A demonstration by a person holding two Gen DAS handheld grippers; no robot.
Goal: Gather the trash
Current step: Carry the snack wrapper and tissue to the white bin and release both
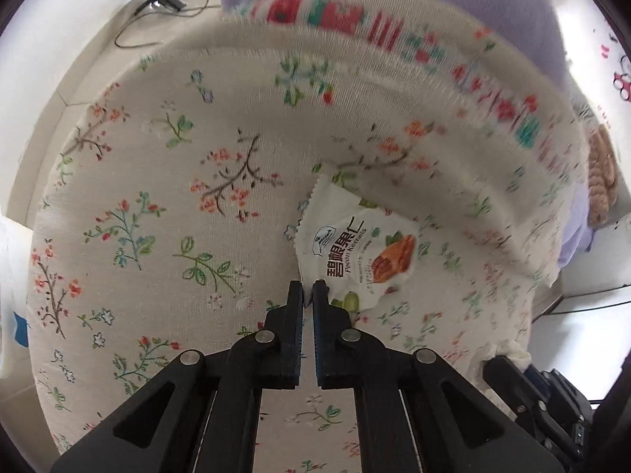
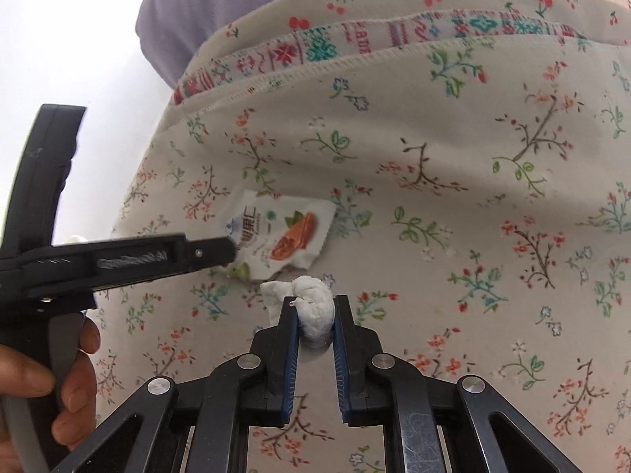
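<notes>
Floral cotton cloth, cream ground with sprig print, covers the whole work surface; a second layer with a red-and-teal banded hem lies folded along the far side.

Snack wrapper: white pecan packet, flat on the cloth; left gripper fingers pressed together, pinching its near corner.

Tissue wad: white, crumpled, just beside the wrapper; right gripper clamped on it from both sides.

Lavender fabric lies beyond the cloth's far edge.
</notes>
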